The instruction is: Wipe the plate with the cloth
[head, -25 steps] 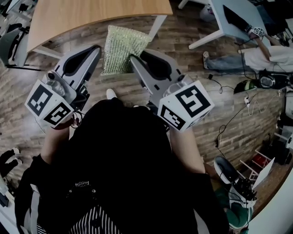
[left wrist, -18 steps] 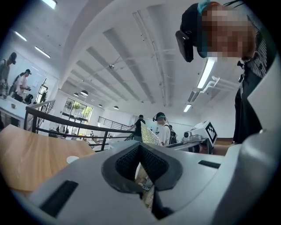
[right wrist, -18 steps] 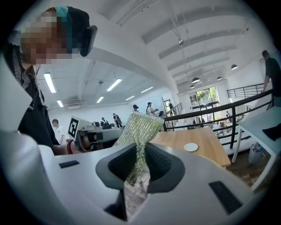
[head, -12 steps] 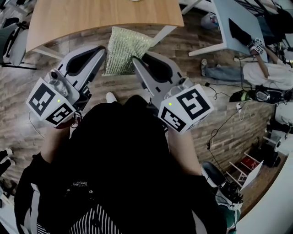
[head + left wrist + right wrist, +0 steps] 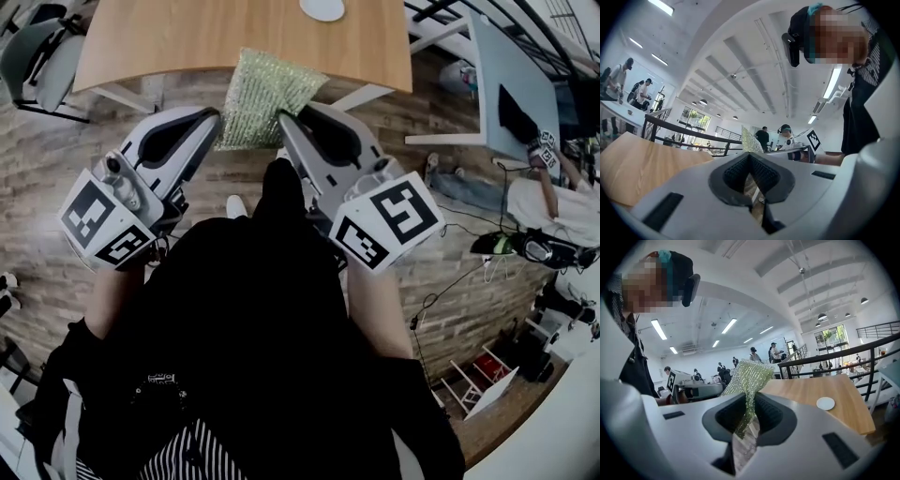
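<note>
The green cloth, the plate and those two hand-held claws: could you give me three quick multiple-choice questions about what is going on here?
1. Where is the white plate?
A. on the wooden table
B. on the floor
C. on a chair

2. What colour is the cloth?
A. red
B. pale green
C. dark blue

3. What state is the right gripper in?
A. open and empty
B. shut on the cloth
C. shut on the plate

Answers:
1 A: the right gripper view shows the plate lying on the tabletop, well beyond the jaws.
2 B: the head view shows a pale green, knobbly fabric.
3 B: the right gripper view shows the cloth pinched between its closed jaws.
</note>
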`<state>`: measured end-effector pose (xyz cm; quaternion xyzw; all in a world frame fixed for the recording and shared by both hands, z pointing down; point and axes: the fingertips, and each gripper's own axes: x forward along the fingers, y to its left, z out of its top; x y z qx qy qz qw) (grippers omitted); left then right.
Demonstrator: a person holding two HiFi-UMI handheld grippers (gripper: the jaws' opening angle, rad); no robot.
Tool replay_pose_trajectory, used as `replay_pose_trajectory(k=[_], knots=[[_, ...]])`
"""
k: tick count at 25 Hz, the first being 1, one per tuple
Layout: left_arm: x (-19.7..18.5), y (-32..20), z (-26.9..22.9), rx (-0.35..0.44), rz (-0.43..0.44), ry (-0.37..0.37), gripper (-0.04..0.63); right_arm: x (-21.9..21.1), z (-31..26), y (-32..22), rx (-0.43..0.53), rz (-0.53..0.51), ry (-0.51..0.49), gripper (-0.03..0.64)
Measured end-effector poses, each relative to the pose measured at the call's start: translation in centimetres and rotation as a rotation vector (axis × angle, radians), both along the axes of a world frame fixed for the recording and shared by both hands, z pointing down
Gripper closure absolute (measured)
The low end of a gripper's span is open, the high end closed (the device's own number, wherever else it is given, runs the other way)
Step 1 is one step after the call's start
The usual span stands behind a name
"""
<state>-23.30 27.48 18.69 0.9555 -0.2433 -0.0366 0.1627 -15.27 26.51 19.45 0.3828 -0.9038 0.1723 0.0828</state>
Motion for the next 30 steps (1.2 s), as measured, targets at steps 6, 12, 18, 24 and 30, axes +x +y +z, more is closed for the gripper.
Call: replay_pose_trajectory(k=[6,12,18,24,30], knots=[[2.8,-6.0,-0.1,-0.008,-0.080,-0.030,0.597,3.0,0.4,-6.7,-0.012,-0.073,-0.048,0.569],[9.0,-10.8,-0.7,-0.004,-0.129,-0.058,0.597,8.9,0.0,-12.1,-0.002,-0.132,-0.079,0.569],[13.8,-15.3,-0.8,-0.014,-0.138,-0.089,0.597,14.1,0.7,-17.3,-0.035,-0.147,-0.112,0.568],[16.5,-19.6,0.4,-0.060,-0.187,-0.128,0.597,17.1,3.2,-21.5,-0.095,-0.206,-0.127,0.568],[16.1,-21.3,1.9,-0.107,-0.218,-0.153,0.597,17.7,4.9,-24.5,-0.129,-0.216,-0.142,0.568]])
